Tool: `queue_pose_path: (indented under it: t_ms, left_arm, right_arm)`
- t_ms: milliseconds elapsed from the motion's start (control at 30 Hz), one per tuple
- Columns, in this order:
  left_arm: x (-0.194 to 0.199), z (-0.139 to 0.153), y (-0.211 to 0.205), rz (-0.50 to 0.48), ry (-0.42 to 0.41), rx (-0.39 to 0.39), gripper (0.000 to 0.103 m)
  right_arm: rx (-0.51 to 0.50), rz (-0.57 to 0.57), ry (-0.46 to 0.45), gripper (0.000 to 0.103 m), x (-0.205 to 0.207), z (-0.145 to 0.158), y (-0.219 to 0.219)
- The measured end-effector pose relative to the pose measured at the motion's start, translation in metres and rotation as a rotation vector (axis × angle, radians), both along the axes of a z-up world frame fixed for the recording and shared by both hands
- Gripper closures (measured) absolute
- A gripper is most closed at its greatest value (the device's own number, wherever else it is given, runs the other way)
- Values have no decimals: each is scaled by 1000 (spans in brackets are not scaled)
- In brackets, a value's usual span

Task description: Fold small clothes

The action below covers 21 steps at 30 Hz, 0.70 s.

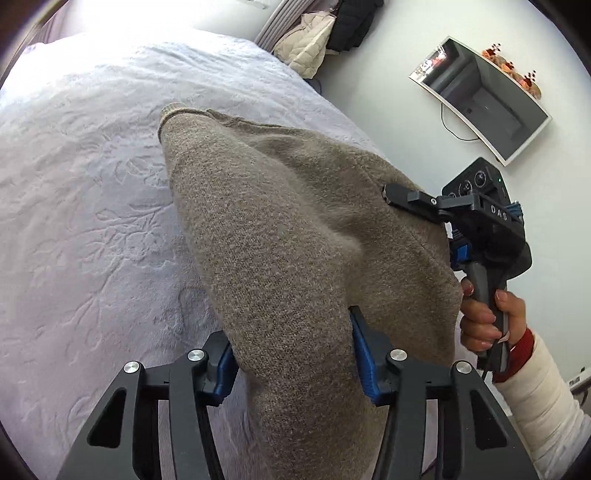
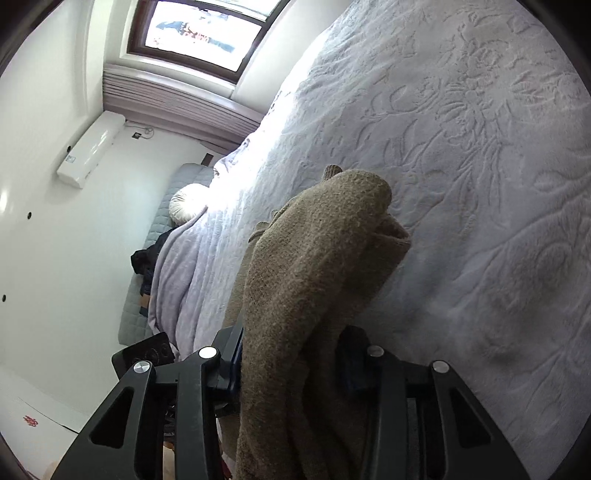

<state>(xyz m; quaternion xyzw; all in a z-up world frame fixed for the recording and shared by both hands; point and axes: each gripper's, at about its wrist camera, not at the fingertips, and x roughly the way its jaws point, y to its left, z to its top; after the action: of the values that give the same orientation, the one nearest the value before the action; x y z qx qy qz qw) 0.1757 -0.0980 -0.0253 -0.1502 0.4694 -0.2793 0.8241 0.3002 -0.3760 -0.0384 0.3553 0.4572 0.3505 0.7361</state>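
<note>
A brown-grey knitted sweater (image 1: 277, 221) hangs lifted over the lilac embossed bedspread (image 1: 92, 184), stretched between both grippers. My left gripper (image 1: 293, 365) is shut on its near edge, with the blue pads pressed into the wool on either side. In the same view my right gripper (image 1: 397, 197) pinches the sweater's right edge, held by a hand (image 1: 480, 317) in a white sleeve. In the right wrist view the sweater (image 2: 314, 258) drapes bunched between the fingers of my right gripper (image 2: 291, 362), which is shut on it. A cuff tip touches the bedspread (image 2: 461, 184).
A wall-mounted TV (image 1: 484, 107) and hanging jackets (image 1: 325, 33) are to the right of the bed. An air conditioner (image 2: 90, 147), a window (image 2: 207, 29), and a padded bench with dark clothes (image 2: 147, 266) lie beyond the bed's far edge.
</note>
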Motion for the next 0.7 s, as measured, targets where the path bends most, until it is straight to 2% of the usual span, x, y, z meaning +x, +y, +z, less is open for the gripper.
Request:
queue_pose_path:
  t_ms: [233,367,533,700]
  left_arm:
    - [-43,35,33,11,-44,0,49]
    - [-76,41,57,16,-59,33,49]
    - [-109,32,88,42,-42,70,49]
    - [-128,6,112,88,7,101,49]
  right_arm:
    - [10,36,-27,61,-44,43,32]
    - [18,62,-26,61,-75,51,63]
    - [48,91,15,60,-108,33,103]
    - [32,101,70,60,-120,0,132]
